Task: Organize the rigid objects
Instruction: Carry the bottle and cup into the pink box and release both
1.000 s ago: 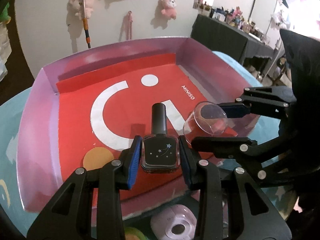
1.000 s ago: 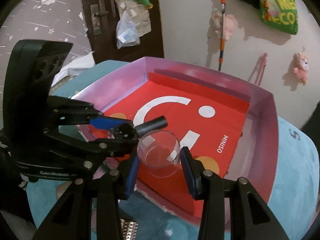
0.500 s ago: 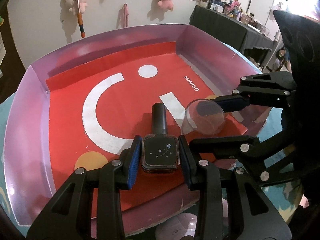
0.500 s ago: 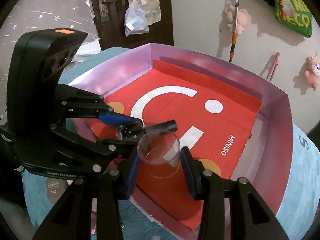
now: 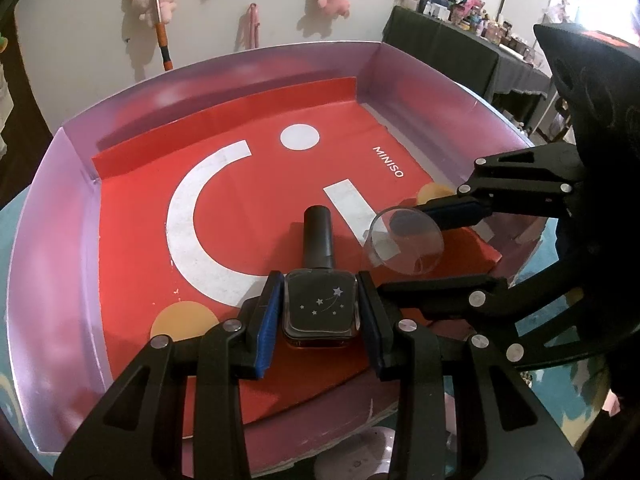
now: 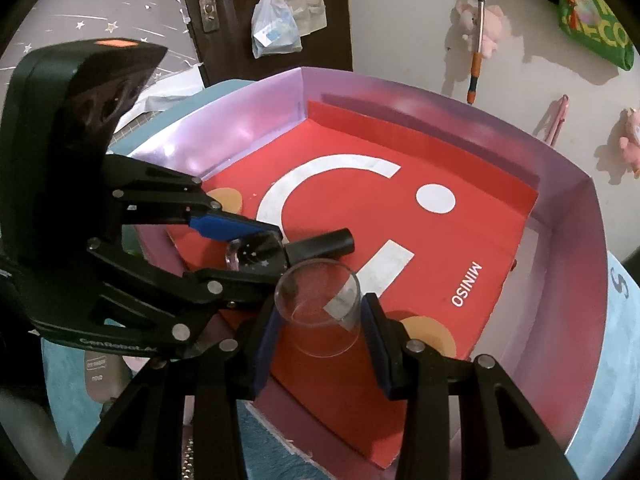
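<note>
A pale wall hung with small plush toys stood behind a round, teal-covered table (image 6: pixel 624 380). On the table lay a shallow pink-walled tray (image 5: pixel 52 208) lined with a red printed sheet (image 5: pixel 136 216).

The left gripper (image 5: pixel 319 312) was clamped on a dark square nail polish bottle (image 5: pixel 320 309), one blue pad against each flat side. The bottle lay tipped over, black cap (image 5: pixel 318 236) pointing away into the tray, low over the near edge; contact with the liner could not be told.

Just beside it, the right gripper (image 6: pixel 318 320) was closed around a small clear plastic cup (image 6: pixel 318 306), mouth facing forward, above the tray's near edge.

The bottle looked like thick glass: stiff, rather heavy for its size, smooth and breakable, so the flat sides seemed the safest hold. The cup looked light, thin and slippery. It might flex or pop free if squeezed hard, so a gentle hold across its wall seemed best.
</note>
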Demonstrator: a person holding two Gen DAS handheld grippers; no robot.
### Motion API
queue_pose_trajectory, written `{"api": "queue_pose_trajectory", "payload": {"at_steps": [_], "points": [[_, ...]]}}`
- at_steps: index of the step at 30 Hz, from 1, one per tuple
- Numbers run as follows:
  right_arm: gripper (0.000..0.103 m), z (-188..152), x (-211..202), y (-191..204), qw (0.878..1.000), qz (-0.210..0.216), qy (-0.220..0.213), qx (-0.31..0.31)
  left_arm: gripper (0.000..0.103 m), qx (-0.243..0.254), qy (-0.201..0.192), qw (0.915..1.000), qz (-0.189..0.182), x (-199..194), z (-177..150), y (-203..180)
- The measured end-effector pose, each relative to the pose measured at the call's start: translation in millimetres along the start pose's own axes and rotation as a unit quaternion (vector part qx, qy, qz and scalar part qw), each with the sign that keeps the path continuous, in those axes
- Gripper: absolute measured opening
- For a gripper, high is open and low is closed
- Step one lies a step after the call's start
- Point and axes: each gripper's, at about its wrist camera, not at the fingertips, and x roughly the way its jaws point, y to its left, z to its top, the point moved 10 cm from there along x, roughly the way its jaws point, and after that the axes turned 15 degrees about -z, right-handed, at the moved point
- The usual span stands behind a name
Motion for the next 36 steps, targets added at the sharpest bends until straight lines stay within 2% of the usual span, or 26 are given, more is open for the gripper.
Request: {"api": "queue_pose_trajectory", "payload": {"at_steps": [14, 22, 33, 35, 36], "points": [[0.044, 1, 0, 0, 1.000, 0.007, -0.001, 0.001, 0.035, 0.002, 0.003, 1.0000, 0.003, -1, -1, 0], [0.044, 2, 0, 1, 1.000, 0.008, -0.002, 0.000, 0.045, 0.001, -0.005, 1.0000, 0.005, -5, -1, 1], [0.045, 8, -18, -1, 1.000, -0.002, -0.016, 0.002, 0.046, 0.001, -0.027, 0.9995, 0.013, -27, 7, -3], [0.048, 11, -26, -1, 1.000, -0.007, -0.022, 0.003, 0.052, 0.000, -0.036, 0.9992, 0.014, -35, 8, -4], [0.049, 12, -30, -1, 1.000, -0.008, -0.025, 0.004, 0.060, -0.001, -0.042, 0.9990, 0.015, -40, 8, -5]]}}
